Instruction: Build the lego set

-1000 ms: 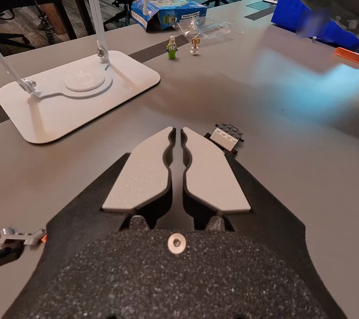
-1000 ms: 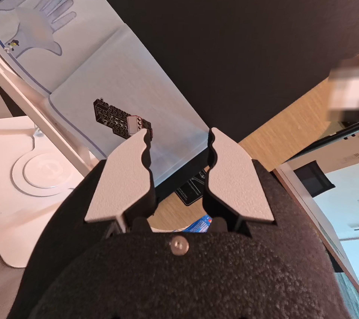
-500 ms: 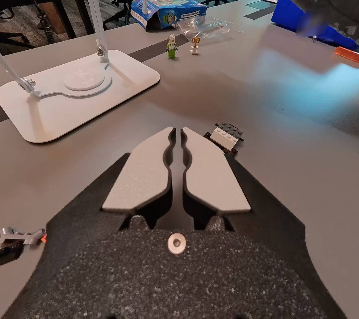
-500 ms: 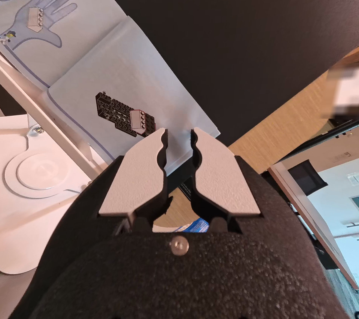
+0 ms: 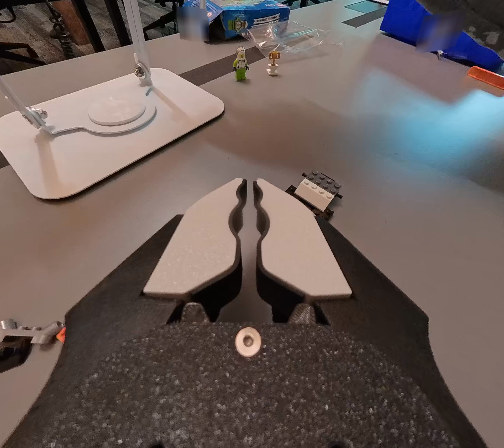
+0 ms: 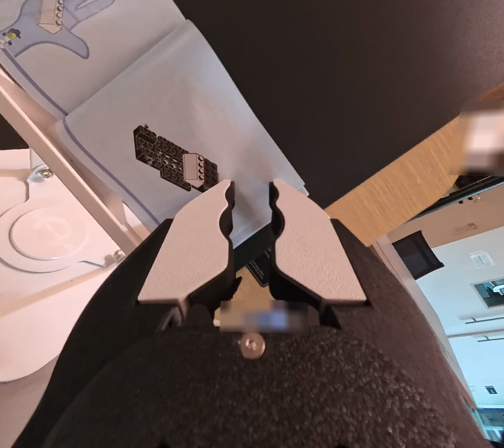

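Left hand-held gripper, nearly closed and empty, is hovering beside the part-built lego model lying on the worktop; right hand-held gripper, slightly parted and empty, is facing the instruction booklet.

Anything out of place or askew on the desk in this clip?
Mostly tidy. The blue set box lies tipped on its side, flap open, with an empty clear bag beside it. The minifigure and trophy stand upright.
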Motion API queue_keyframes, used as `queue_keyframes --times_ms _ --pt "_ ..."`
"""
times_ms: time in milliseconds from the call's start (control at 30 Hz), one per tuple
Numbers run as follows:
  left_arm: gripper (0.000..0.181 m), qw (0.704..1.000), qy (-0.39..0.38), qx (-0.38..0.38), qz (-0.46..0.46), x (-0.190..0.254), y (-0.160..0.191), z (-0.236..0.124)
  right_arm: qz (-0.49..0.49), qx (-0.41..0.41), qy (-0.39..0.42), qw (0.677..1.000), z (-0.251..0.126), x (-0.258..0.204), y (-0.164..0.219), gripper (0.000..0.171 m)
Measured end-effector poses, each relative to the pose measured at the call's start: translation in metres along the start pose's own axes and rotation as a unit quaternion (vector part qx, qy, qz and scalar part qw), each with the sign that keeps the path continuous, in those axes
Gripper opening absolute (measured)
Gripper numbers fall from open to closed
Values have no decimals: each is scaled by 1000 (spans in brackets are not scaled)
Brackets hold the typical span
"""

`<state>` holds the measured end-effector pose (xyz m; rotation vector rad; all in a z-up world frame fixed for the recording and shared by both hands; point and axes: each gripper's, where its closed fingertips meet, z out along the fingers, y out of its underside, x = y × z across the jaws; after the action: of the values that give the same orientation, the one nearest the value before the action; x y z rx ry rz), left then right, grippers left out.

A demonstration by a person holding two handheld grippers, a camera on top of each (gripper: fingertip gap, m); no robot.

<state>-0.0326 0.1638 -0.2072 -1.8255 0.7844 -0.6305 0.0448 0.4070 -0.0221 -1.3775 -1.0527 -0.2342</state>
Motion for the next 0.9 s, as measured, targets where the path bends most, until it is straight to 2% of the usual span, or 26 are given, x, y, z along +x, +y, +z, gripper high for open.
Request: queue_keyframes --times_ms 133,233,433,733,900 --pt "4 1000 1 0 1 0 0 0 16 2 -14 1000 -1 -1 -1 24" --pt "4 1000 2 0 -2 0 0 0 14 6 -24 1000 -4 -3 -5 45" --pt "4 1000 3 -1 0 0 0 0 11 5 -14 1000 -3 1 -8 55" --pt "4 1000 3 -1 4 1 1 0 17 0 -2 1000 3 4 -5 53" --pt "4 1000 3 -2 3 1 1 0 14 7 6 1000 2 1 -3 41"
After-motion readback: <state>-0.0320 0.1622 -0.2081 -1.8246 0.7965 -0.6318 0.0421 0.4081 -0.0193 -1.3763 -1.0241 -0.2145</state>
